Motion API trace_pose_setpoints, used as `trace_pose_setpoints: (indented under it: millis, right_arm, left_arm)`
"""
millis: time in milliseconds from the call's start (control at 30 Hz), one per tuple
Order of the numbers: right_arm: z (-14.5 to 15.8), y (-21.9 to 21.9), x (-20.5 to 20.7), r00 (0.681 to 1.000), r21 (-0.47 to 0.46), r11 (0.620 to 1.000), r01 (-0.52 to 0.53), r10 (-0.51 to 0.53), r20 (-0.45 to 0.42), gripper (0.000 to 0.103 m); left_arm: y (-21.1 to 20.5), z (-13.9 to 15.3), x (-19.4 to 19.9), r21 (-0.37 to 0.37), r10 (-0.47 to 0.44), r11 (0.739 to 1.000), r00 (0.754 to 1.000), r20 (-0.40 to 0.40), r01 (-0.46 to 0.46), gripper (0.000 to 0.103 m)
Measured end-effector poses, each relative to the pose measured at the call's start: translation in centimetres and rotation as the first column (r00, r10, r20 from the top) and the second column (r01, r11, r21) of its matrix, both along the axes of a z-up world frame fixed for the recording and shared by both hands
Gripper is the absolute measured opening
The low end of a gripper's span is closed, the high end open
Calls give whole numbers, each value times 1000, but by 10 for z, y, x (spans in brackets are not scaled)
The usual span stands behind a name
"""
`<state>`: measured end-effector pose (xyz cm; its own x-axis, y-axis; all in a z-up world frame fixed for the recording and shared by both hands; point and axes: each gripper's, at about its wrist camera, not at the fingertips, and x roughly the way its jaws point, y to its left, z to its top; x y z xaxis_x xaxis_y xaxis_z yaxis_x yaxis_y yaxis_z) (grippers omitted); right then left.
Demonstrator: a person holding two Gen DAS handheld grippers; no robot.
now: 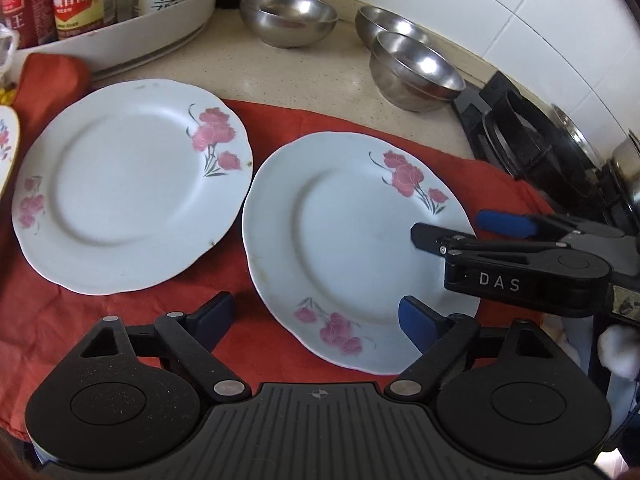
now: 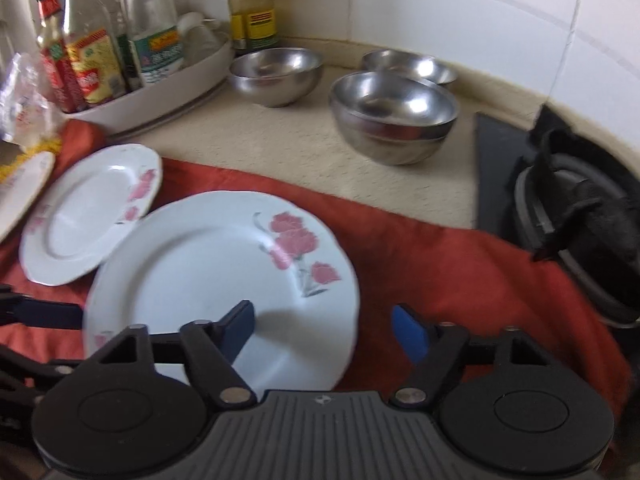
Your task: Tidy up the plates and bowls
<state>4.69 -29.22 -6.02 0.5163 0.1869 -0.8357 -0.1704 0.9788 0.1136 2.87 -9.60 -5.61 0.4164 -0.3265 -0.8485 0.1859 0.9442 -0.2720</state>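
Observation:
Two white plates with pink flowers lie on a red cloth [image 1: 360,124]: a near plate [image 1: 352,252] [image 2: 200,272] and a far left plate [image 1: 128,184] [image 2: 84,216]. A third plate's rim [image 1: 6,148] shows at the far left. Steel bowls stand behind on the counter: one single [image 1: 288,16] [image 2: 276,74], and a stack [image 1: 416,72] [image 2: 394,114] in front of another [image 1: 384,20] [image 2: 412,64]. My left gripper [image 1: 316,320] is open at the near plate's front rim. My right gripper [image 2: 324,330] [image 1: 448,228] is open over the same plate's right rim.
A white tray [image 1: 160,32] [image 2: 172,96] holds several sauce bottles at the back left. A black gas burner [image 1: 536,148] [image 2: 580,224] sits at the right. White tiled wall runs behind the beige counter [image 2: 256,144].

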Motion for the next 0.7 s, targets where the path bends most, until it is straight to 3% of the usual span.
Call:
trace_pose_setpoints:
  millis: [67,167,367,467,567,700]
  right_arm:
    - [-2,-4,5,1000,87,996,-26,27,-15,63]
    - [-2,-5,7,998,94,993,-68,70,-11,63]
    - [2,-22,3,995,155,986,-65,76,-63,61]
    - [8,-28,-6,993,150,986,-78,90,-74,61]
    - [12,-37,-11,992,161,983,-87,100,-78,60]
    - [13,-45,-9,994,128,988,-86,94,-54,60]
  left_arm:
    - [-7,1,0,1,1,1000,1000,0,-1,92]
    - [-21,1,1,26,-22,999,1000,7,22,97]
    - [-29,4,-2,38,9,999,1000,19,-10,95]
    - [-38,11,-9,71,-34,997,998,50,30,95]
    - [-41,9,-10,57,-41,998,999,31,39,95]
    - [-34,5,-8,50,-14,999,1000,3,13,86]
